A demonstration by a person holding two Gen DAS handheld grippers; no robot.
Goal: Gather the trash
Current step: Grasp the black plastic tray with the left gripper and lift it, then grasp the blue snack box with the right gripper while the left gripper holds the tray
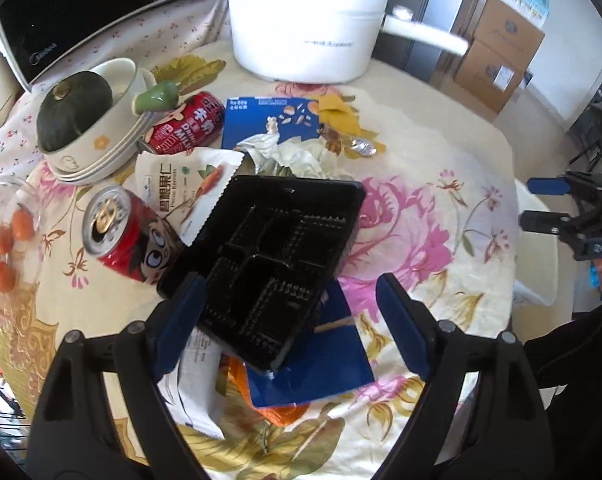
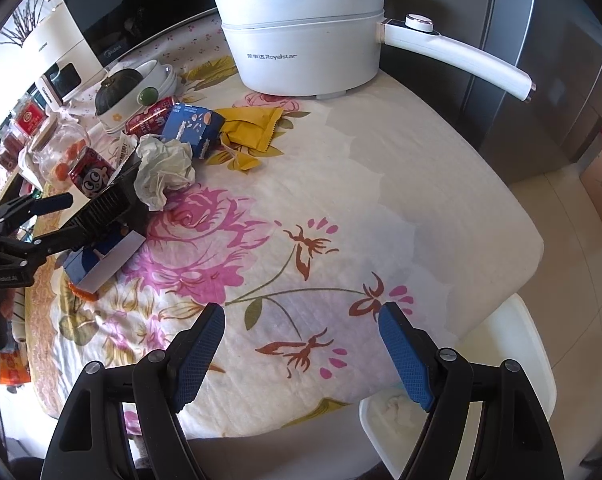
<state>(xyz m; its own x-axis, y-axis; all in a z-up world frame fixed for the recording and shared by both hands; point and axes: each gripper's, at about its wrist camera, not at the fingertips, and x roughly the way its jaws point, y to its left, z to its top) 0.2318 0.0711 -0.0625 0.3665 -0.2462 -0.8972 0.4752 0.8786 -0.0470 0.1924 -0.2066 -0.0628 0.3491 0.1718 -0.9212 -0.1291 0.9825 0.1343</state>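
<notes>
Hovering our left gripper (image 1: 289,320) wide open over the black plastic tray (image 1: 277,264), tilted on the near-left litter, we judge it light, thin, flexible; pinch its near rim. Our right gripper (image 2: 301,352) hangs open, empty, above bare tablecloth (image 2: 381,200).

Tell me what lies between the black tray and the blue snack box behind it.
Crumpled white paper sits between the black tray and the blue snack box; the left wrist view shows it.
</notes>
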